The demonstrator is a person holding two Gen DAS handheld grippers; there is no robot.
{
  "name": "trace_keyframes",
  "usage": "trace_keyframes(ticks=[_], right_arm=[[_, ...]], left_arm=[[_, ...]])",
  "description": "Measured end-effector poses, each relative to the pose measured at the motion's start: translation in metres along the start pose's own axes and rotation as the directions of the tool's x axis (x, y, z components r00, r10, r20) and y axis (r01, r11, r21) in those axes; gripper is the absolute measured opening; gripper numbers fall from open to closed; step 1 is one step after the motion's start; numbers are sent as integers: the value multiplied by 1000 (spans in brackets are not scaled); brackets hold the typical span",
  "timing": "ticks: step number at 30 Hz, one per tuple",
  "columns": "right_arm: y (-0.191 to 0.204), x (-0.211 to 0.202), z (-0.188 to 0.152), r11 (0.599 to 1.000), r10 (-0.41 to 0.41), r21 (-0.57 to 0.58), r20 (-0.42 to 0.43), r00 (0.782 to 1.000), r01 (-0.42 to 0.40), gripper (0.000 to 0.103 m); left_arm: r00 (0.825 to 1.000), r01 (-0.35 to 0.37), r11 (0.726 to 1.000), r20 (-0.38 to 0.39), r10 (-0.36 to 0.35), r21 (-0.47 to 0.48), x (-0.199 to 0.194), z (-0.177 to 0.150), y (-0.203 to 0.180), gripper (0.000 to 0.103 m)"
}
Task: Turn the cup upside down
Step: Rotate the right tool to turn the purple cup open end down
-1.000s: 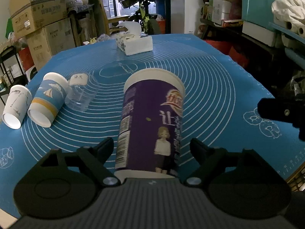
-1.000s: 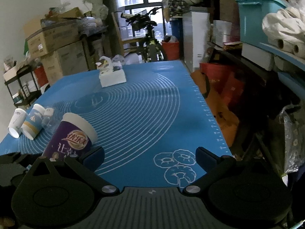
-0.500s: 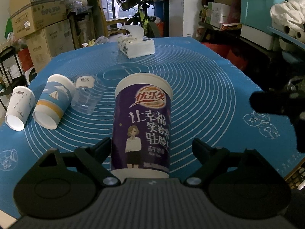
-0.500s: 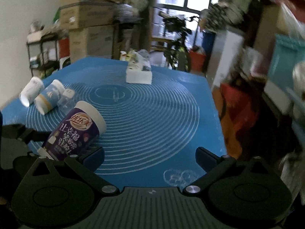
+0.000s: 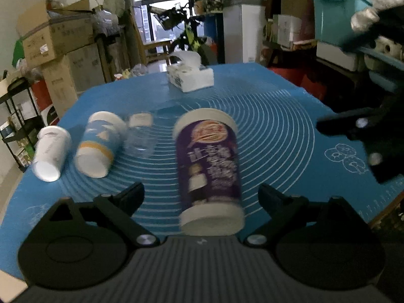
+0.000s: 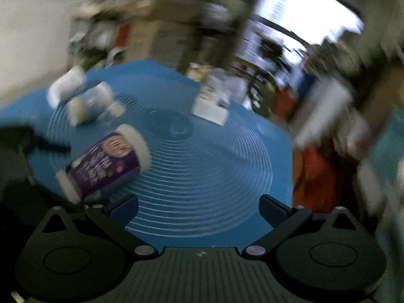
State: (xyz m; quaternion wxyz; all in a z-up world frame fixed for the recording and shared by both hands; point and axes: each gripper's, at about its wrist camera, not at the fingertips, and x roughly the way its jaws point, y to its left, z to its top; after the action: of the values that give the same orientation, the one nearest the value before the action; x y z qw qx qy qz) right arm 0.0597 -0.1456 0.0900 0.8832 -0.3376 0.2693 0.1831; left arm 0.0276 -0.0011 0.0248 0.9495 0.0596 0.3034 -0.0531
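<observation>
1. The purple cup [image 5: 208, 169], white-rimmed at both ends, is lying on its side on the blue mat [image 5: 277, 116], blurred.
2. My left gripper [image 5: 200, 193] is gaping wide around the cup, fingers clear of it.
3. My right gripper [image 6: 199, 205] is hanging apart, the cup at its left.

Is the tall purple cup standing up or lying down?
Lying down. The tall purple paper cup rests on its side on the blue mat, its white ends pointing toward and away from the open left gripper.
</observation>
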Motion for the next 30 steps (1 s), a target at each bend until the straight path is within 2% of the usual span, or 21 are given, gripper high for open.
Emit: trace_keyframes(ticks=[1, 3, 4, 5, 7, 10, 13, 15, 18, 21, 25, 27, 30], right_arm=[[7, -1, 7, 995, -17, -95, 14, 1000, 19, 101], [26, -6, 19, 949, -37, -311, 75, 996, 59, 101], [36, -9, 25, 907, -33, -415, 107, 994, 75, 101], [48, -9, 30, 844, -24, -528, 131, 991, 91, 101], [71, -3, 34, 693, -25, -710, 143, 989, 120, 101], [102, 14, 29, 393, -9, -909, 148, 989, 139, 101], [124, 31, 16, 106, 25, -986, 130, 991, 127, 101], [134, 47, 9, -55, 17, -994, 91, 996, 92, 101], [143, 66, 2, -189, -20, -982, 4, 1000, 0, 101], [149, 77, -10, -297, -28, -955, 5, 1000, -4, 101], [160, 82, -19, -352, 0, -936, -17, 1000, -16, 100], [160, 85, -23, -372, -1, -928, -17, 1000, -17, 89], [159, 90, -34, -417, 17, -908, 34, 999, 38, 83]], left_arm=[[1000, 2, 1000, 4, -2, -11, -5, -2, 7, 97], [1000, -7, 1000, 5, 7, -29, -13, -8, 21, 98], [1000, -16, 999, 5, 17, -34, -15, -11, 26, 99], [1000, -31, 999, 3, 31, -39, -18, -15, 33, 99], [998, -62, 997, -4, 61, -43, -21, -22, 46, 99], [995, -102, 992, -16, 101, -78, -17, -27, 65, 99], [994, -113, 986, -27, 110, -125, -12, -29, 80, 99], [993, -116, 983, -26, 114, -139, -9, -29, 85, 99], [992, -130, 985, -15, 129, -117, -4, -29, 87, 99], [994, -109, 985, -8, 109, -131, -2, -27, 88, 99], [995, -101, 987, -2, 102, -123, 0, -29, 87, 99], [996, -92, 988, -3, 92, -126, 0, -29, 87, 99], [996, -84, 987, -4, 84, -140, -1, -30, 88, 99]])
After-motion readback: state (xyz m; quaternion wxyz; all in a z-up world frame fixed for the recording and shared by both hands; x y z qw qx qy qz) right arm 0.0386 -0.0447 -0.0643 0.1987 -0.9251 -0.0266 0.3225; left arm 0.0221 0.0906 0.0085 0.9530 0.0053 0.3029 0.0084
